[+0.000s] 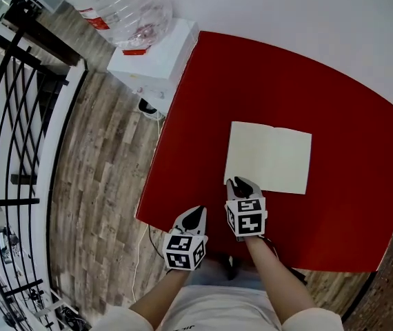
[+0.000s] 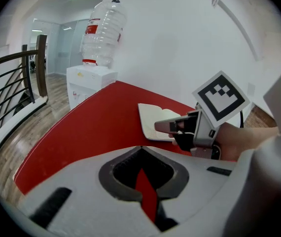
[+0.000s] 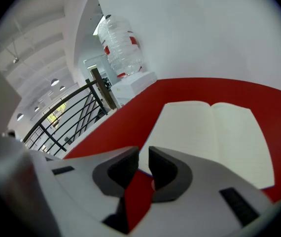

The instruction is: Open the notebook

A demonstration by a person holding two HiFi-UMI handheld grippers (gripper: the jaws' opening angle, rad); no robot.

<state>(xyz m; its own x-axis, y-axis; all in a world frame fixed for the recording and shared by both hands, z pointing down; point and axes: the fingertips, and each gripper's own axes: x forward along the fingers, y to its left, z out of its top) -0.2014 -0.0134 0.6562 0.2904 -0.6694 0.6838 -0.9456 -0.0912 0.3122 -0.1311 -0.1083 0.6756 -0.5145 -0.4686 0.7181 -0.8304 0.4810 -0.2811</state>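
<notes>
Notebook (image 1: pixel 269 157) open flat, blank cream pages up, mid red tabletop (image 1: pixel 362 205). Right gripper (image 1: pixel 241 183) tilted down at notebook's 7 o'clock corner, jaws narrowly apart, nothing between. Left gripper (image 1: pixel 195 212) at 7 o'clock of right gripper, over tabletop edge, jaws pressed together, empty.

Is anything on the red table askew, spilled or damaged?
Nothing stands out: the notebook lies open and flat on the red table, its pages look clean, and no spill or damage shows.
</notes>
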